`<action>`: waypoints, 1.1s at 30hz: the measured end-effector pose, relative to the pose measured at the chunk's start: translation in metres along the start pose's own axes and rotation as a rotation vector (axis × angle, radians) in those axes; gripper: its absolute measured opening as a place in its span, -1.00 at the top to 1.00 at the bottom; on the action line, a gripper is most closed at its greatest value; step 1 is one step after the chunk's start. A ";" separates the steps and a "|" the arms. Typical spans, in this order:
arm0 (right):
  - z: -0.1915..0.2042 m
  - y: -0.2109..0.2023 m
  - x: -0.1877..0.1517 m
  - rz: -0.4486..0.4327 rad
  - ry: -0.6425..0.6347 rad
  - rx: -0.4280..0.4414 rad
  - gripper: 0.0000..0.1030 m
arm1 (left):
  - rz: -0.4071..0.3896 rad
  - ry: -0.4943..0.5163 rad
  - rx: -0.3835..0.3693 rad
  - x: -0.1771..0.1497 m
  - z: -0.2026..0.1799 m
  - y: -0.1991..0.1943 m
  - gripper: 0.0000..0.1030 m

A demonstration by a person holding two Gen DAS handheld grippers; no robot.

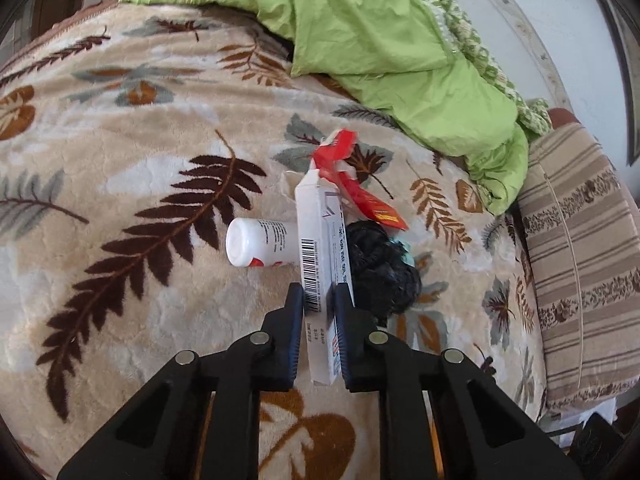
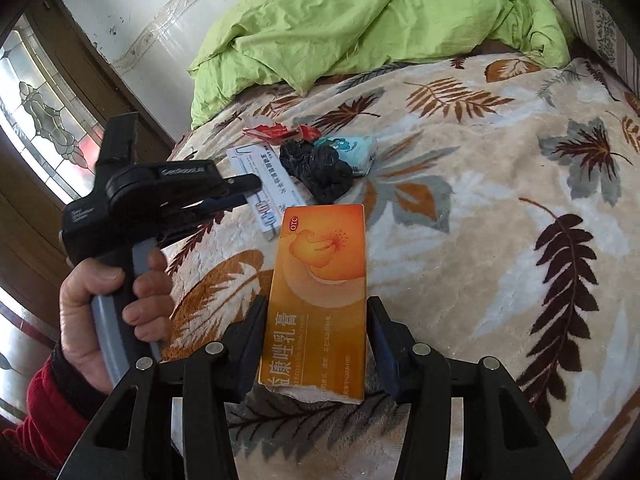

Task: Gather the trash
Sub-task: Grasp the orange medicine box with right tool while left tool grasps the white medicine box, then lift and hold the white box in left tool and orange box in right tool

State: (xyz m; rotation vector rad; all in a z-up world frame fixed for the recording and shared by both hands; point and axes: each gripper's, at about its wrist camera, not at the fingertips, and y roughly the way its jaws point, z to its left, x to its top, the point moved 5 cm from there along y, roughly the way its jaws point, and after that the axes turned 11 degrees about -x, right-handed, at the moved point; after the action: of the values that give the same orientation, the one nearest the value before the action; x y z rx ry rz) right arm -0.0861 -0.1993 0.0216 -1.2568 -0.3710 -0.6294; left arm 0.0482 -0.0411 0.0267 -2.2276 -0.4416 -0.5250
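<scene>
Pickup step: left gripper (image 1: pixel 318 300) clamps white box (image 1: pixel 320 248); right gripper (image 2: pixel 316 320) holds orange box (image 2: pixel 320 292). Next, likely lift clear and bin both.

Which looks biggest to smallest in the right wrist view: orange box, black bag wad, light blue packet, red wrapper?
1. orange box, though it sits nearest the camera, so its lead is inflated.
2. black bag wad.
3. light blue packet and red wrapper look alike; unranked.
</scene>
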 end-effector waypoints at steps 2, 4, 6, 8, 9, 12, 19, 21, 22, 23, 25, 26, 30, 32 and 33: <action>0.001 -0.004 -0.001 -0.018 -0.005 -0.016 -0.01 | 0.008 0.023 0.014 -0.005 -0.004 -0.011 0.75; 0.000 -0.006 -0.001 -0.026 0.000 -0.020 -0.01 | 0.020 0.046 0.007 -0.012 -0.007 -0.023 0.75; 0.000 -0.010 -0.003 -0.032 0.009 -0.017 -0.01 | 0.039 0.082 0.054 -0.021 -0.005 -0.034 0.75; 0.002 -0.013 -0.007 -0.032 0.012 -0.014 -0.01 | 0.066 0.108 0.054 -0.028 -0.004 -0.043 0.75; 0.002 -0.014 -0.009 -0.030 0.012 -0.012 -0.01 | 0.093 0.122 0.071 -0.032 -0.002 -0.044 0.75; 0.006 -0.013 -0.012 -0.029 0.002 -0.017 -0.01 | 0.093 0.138 0.081 -0.034 0.000 -0.043 0.74; 0.009 -0.007 -0.013 -0.018 -0.019 -0.048 -0.01 | 0.113 0.131 0.116 -0.038 0.004 -0.014 0.72; 0.008 -0.006 -0.013 -0.019 -0.021 -0.061 -0.01 | 0.100 0.119 0.115 -0.042 0.008 -0.011 0.72; 0.007 -0.006 -0.013 -0.018 -0.019 -0.065 -0.01 | 0.095 0.124 0.109 -0.044 0.008 -0.011 0.73; 0.006 -0.006 -0.012 -0.017 -0.016 -0.067 -0.01 | 0.084 0.135 0.112 -0.045 0.006 -0.013 0.73; 0.005 -0.006 -0.012 -0.022 -0.017 -0.075 -0.01 | 0.058 0.146 0.103 -0.048 0.000 -0.025 0.76; 0.006 -0.006 -0.012 -0.030 -0.025 -0.084 -0.01 | 0.043 0.161 0.102 -0.051 -0.005 -0.031 0.76; 0.010 -0.011 -0.010 -0.066 -0.053 -0.109 -0.01 | -0.016 0.245 0.120 -0.072 -0.026 -0.056 0.76; 0.010 -0.014 -0.009 -0.090 -0.060 -0.125 -0.01 | -0.045 0.287 0.123 -0.084 -0.037 -0.067 0.76; 0.010 -0.017 -0.008 -0.104 -0.062 -0.133 -0.01 | -0.058 0.302 0.128 -0.088 -0.041 -0.071 0.76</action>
State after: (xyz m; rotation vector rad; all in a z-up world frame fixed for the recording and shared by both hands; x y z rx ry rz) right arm -0.1019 -0.1906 0.0328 -1.3930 -0.4547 -0.7141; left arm -0.0697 -0.0398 0.0513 -1.9762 -0.3707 -0.8267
